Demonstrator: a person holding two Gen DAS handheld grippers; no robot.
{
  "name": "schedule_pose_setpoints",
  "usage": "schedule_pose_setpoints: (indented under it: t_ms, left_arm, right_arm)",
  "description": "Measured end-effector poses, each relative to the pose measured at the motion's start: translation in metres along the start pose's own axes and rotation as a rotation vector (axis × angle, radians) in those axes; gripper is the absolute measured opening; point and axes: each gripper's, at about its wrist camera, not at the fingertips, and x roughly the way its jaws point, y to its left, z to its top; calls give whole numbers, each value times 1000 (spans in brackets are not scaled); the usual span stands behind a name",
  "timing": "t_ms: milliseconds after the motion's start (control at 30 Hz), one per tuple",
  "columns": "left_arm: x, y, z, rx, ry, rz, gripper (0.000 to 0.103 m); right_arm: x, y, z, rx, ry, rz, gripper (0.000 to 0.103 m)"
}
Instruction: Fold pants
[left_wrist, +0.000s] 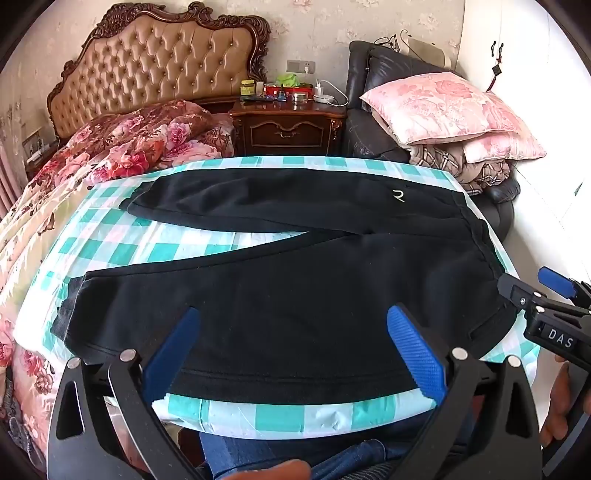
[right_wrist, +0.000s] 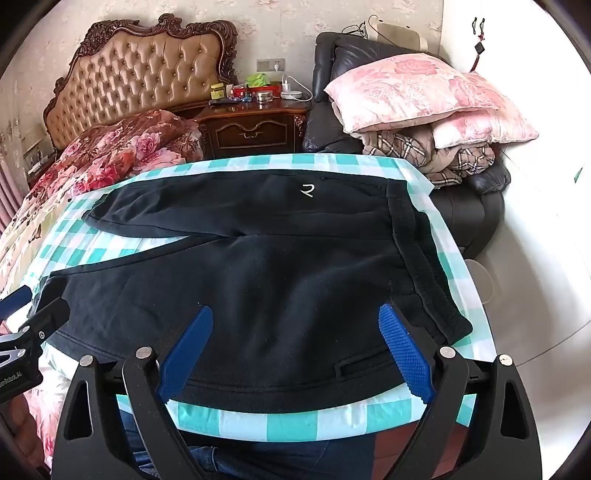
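Note:
Black pants (left_wrist: 295, 288) lie flat on a table with a teal-and-white checked cloth (left_wrist: 155, 251), waistband to the right, both legs spread toward the left. A small white logo shows on the far leg. My left gripper (left_wrist: 293, 325) is open and empty, hovering over the near leg. My right gripper (right_wrist: 295, 325) is open and empty, hovering over the pants (right_wrist: 258, 280) near the waistband (right_wrist: 424, 266). The right gripper also shows at the right edge of the left wrist view (left_wrist: 546, 295), and the left gripper at the left edge of the right wrist view (right_wrist: 33, 314).
A bed with floral bedding (left_wrist: 110, 147) lies left of the table. A wooden nightstand (left_wrist: 288, 125) with small items stands behind. A dark leather chair piled with pink pillows (left_wrist: 443, 107) stands at the back right. The person's legs in jeans (left_wrist: 280, 454) are at the table's near edge.

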Motion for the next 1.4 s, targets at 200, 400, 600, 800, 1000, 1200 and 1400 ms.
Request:
schedule_pose_setpoints:
  t_ms: [200,400,600,800,1000,1200,1400]
  left_arm:
    - [2,2,1,-3,8,-1,101]
    - [-1,-1,-1,0,-3,6,101]
    - [4,4,-4,-6,3,-1,101]
    - [4,4,-4,-4,5,-2,101]
    - [5,4,-4,-4,4,0,101]
    - [7,6,-5,-8,6,7,101]
    - [8,9,-7,-14,8,13,101]
  right_arm:
    - [1,0,0,2,4,1,88]
    - [1,0,-1,1,3,2,88]
    - [1,0,-1,1,2,0,88]
    - [1,0,-2,0,3,0,88]
    - [2,0,-2,0,3,0,88]
    - [2,0,-2,0,3,0,88]
    - [2,0,-2,1,3,-1,88]
